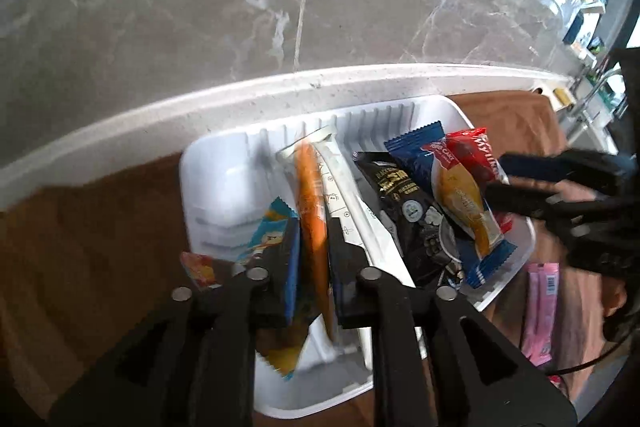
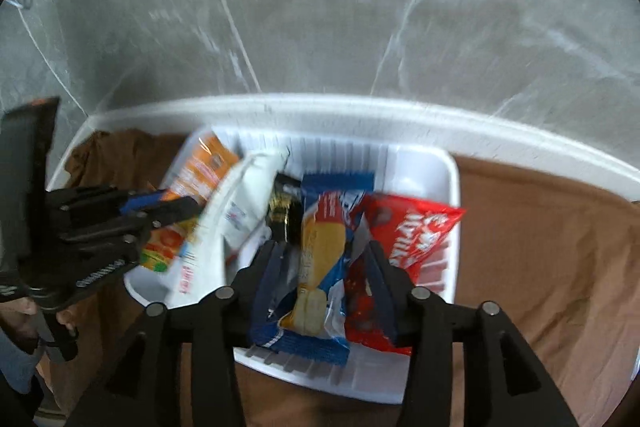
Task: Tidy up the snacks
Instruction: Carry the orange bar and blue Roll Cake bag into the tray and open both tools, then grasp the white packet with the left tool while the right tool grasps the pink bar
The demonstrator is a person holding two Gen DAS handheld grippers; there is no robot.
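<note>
A white ribbed tray holds several snack packs. My left gripper is shut on an orange pack and holds it on edge over the tray's left half; it also shows in the right wrist view, with the left gripper beside it. A white pack, a black pack, a blue cake pack and a red pack lie in the tray. My right gripper is open around the blue cake pack.
The tray sits on a brown cloth against a white counter rim and a grey marble wall. A pink sachet lies on the cloth right of the tray. A blue-yellow pack sits under my left fingers.
</note>
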